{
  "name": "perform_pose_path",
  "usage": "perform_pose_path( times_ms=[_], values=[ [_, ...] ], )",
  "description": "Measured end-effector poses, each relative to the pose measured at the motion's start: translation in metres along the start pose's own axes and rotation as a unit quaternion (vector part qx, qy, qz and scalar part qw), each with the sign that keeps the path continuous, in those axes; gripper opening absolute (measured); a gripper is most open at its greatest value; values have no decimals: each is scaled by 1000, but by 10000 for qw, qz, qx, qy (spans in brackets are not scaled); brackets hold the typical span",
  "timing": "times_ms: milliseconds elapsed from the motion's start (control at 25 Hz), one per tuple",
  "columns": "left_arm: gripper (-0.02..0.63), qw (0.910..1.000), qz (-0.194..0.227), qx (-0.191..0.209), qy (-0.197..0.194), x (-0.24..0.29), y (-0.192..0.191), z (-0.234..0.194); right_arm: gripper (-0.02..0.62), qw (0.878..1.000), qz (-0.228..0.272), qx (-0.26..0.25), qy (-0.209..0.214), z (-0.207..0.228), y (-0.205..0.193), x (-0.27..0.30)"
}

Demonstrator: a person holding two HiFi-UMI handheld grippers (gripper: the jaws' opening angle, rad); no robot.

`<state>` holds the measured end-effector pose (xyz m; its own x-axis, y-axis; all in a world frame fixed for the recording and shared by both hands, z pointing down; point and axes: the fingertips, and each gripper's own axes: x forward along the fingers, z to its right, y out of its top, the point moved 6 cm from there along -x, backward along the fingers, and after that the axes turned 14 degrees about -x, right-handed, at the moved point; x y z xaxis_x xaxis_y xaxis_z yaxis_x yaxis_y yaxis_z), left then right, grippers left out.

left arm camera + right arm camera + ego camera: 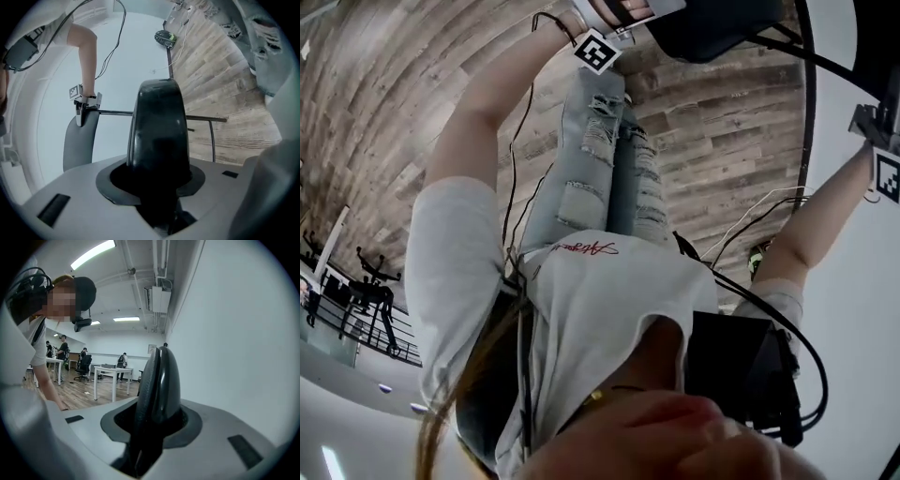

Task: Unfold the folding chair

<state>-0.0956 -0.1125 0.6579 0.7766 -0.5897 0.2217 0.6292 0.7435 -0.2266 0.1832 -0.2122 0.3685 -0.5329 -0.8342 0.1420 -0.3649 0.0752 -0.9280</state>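
— Between the left gripper's (157,180) jaws we see the folding chair (159,122): one glossy black panel, edge-on, rounded top, filling the mouth. Jaws roughly half apart, closed on it, no gap showing.
— Agreed. Right gripper (86,108)?
— From the left gripper view we see it clamped on the top edge of a dark grey panel (78,140) of the chair. Its own view shows a black edge, matte one side, glossy the other, pinched between jaws a bit under half apart.
— So we mark both as gripping. Frame?
— Thin metal tube (206,119) runs from beside the right gripper, passes behind the black panel, then bends down.
— Where does the chair sit overall?
— Beside the white wall (234,333), over the wood-plank floor (229,70), in front of the person's ripped jeans (600,159). We can't tell whether its legs touch the floor. Head view puts the left gripper on a black panel at the top edge.
— Background?
— White desks (112,373) and several people far back in the right gripper view; we also note a small black-and-green object (164,37) on the floor by the wall.
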Motion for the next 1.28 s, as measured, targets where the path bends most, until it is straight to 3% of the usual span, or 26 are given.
perform_pose_path(
  times_ms=[320,480,640,760,840,960,1160,1200,1240,1280],
  values=[
    [183,9998,116,-36,129,18,1,12,126,9985,360,124,-381,13,-14,-2],
    [183,9998,163,-98,115,13,1,22,175,9967,572,194,-534,20,-21,-4],
    [183,10000,93,-21,-7,11,-5,27,163,9980,602,1,-204,35,-28,-10],
    [184,10000,31,70,1,21,-7,31,186,9993,157,-352,-16,46,-30,-12],
    [184,9999,46,91,29,23,-9,32,189,9991,9,-363,-208,50,-30,-15],
    [186,9999,122,81,22,23,-7,35,190,9944,-228,-462,-921,58,-23,-39],
    [197,9998,166,86,-44,25,-6,37,190,9683,-520,-831,-2299,52,-7,-98],
    [203,9998,147,82,-76,26,-6,38,155,9655,-463,-882,-2405,39,-5,-109],
    [209,9998,101,91,-113,27,-8,40,18,9663,-335,-911,-2384,17,-4,-120],
    [216,9998,28,101,-149,27,-11,42,17,9715,-177,-918,-2180,-14,-3,-126]
  ],
)
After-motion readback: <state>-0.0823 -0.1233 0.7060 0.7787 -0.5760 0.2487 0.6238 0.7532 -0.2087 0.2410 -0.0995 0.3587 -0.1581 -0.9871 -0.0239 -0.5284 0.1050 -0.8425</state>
